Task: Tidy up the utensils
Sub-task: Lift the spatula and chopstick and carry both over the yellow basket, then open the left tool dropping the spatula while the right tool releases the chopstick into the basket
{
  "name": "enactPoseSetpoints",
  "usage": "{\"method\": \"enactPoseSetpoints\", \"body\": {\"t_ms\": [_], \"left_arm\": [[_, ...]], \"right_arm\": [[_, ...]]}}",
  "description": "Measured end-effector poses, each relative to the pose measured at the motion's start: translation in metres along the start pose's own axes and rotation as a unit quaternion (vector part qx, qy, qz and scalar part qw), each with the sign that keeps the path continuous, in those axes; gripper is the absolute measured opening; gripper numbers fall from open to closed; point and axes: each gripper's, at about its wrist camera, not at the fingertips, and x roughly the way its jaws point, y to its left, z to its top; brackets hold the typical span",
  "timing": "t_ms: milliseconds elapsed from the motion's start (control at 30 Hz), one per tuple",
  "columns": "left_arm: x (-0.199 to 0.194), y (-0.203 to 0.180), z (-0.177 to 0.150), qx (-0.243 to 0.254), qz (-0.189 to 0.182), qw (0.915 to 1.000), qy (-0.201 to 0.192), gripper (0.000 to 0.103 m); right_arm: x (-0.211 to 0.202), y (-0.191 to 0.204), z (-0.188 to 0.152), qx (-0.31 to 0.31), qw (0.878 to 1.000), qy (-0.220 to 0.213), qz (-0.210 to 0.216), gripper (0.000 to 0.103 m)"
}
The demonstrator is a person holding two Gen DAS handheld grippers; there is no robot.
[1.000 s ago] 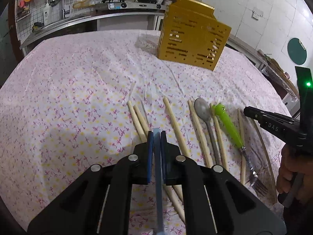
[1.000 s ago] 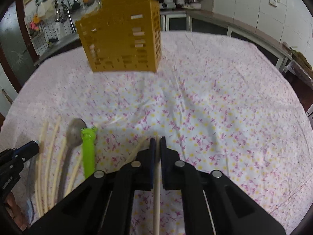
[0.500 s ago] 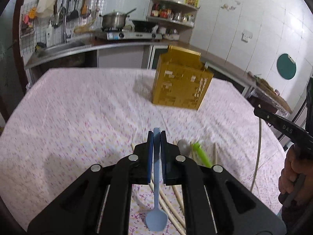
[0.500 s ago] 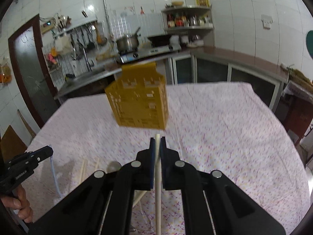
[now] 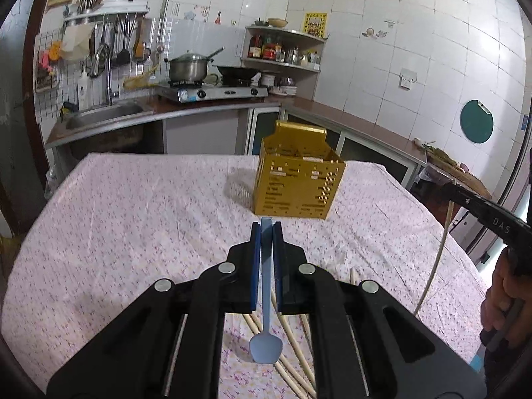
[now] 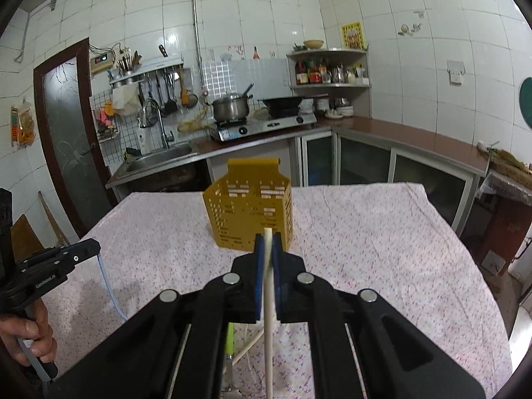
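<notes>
Floral tablecloth (image 5: 133,219): my left gripper (image 5: 266,232) clamps a blue spoon (image 5: 266,342), my right gripper (image 6: 268,242) a chopstick (image 6: 268,332), both lifted; yellow holder (image 5: 296,183) awaits; several chopsticks (image 5: 292,342) left lying

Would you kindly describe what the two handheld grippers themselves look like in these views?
Both are matte black plastic with angular linkage arms and round silver pivot pins. The left gripper and right gripper each end in two flat blue pads. Seen from the side, the right one bears pale lettering reading "DAS"; the left one carries small white lettering that is too small to read. No sleeves or cables are visible.
</notes>
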Motion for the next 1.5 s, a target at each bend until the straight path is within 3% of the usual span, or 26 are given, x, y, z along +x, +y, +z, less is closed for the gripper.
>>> {"method": "enactPoseSetpoints", "body": {"t_ms": [333, 567, 933, 1200, 1500], "left_arm": [[-0.003, -0.004, 0.075, 0.032, 0.021, 0.9956, -0.085, 0.005], [0.018, -0.019, 0.153, 0.046, -0.014, 0.9896, -0.136, 0.005], [0.099, -0.029, 0.221, 0.033, -0.04, 0.9883, -0.144, 0.005], [0.146, -0.029, 0.219, 0.028, -0.041, 0.9918, -0.118, 0.005], [0.184, -0.027, 0.192, 0.022, -0.041, 0.996, -0.077, 0.005]], "right_arm": [[-0.005, -0.002, 0.069, -0.012, 0.997, -0.079, 0.001, 0.005], [0.006, 0.014, 0.129, -0.038, 0.988, -0.148, -0.004, 0.005], [0.082, 0.021, 0.191, -0.049, 0.982, -0.185, -0.005, 0.005], [0.137, 0.016, 0.194, -0.034, 0.984, -0.174, -0.004, 0.005], [0.176, 0.012, 0.166, -0.029, 0.99, -0.14, -0.003, 0.005]]}}
